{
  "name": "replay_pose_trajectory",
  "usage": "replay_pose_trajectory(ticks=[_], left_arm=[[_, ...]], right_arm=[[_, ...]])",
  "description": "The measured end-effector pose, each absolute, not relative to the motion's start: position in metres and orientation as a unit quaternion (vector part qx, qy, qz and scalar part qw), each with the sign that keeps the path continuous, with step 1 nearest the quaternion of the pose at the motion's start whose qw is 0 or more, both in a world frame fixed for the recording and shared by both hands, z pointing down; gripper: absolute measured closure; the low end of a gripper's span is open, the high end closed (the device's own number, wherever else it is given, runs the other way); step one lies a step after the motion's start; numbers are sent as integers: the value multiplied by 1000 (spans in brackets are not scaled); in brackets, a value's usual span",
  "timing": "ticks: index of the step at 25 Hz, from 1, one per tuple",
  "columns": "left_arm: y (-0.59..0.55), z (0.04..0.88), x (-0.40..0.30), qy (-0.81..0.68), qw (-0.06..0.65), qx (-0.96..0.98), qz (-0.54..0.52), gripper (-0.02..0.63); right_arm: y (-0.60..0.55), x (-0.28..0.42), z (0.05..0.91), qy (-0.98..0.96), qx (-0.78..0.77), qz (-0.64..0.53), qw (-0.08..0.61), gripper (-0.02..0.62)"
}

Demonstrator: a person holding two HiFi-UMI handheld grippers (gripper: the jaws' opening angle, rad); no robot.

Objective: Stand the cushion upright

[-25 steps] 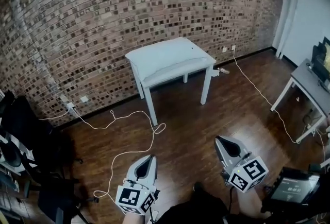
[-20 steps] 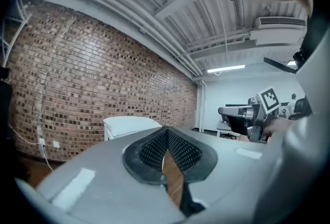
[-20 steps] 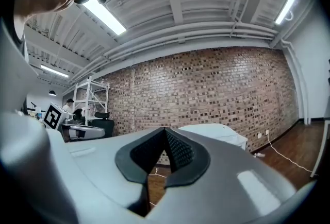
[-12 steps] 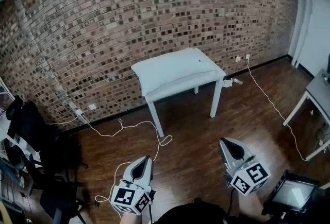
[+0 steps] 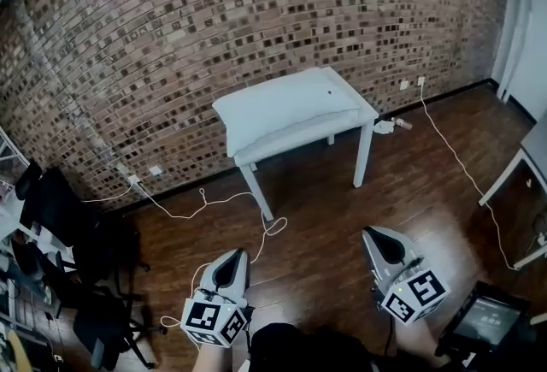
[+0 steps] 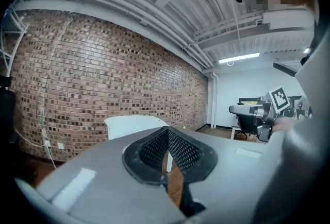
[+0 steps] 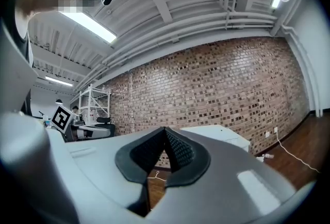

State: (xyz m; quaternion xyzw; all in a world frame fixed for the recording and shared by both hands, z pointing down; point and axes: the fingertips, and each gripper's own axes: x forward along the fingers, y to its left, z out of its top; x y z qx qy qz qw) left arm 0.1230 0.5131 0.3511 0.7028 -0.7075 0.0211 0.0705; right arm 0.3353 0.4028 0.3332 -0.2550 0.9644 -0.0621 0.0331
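Note:
A white cushion [image 5: 286,102] lies flat on the small white table [image 5: 366,155] against the brick wall; it also shows beyond the jaws in the left gripper view as the cushion [image 6: 132,124], and in the right gripper view as the cushion [image 7: 219,132]. My left gripper [image 5: 236,254] is held low over the wooden floor, well short of the table, shut and empty. My right gripper [image 5: 368,232] is beside it, also shut with nothing between its jaws. Both point toward the table.
A white cable [image 5: 229,201] snakes over the floor from a wall socket [image 5: 133,180] to the table's front leg. Black office chairs [image 5: 60,229] crowd the left. A grey desk [image 5: 534,148] and a dark device [image 5: 483,319] stand at the right.
The view has shifted: the grey desk has slid toward the right edge and more of the chairs shows at the left. Both grippers stay shut and low in the picture.

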Motion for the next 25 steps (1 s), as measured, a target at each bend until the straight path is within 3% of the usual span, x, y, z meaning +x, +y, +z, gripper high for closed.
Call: replay_pose_trajectory(ticks=[12,25], left_arm=[[458,359,90,-697,72,714,14,606],[409,351,-29,-682,69,728,0,606]], right_arm=[[349,305,331,960,-275,-51,32,589],[296,185,309,960,-278,-38,16,589]])
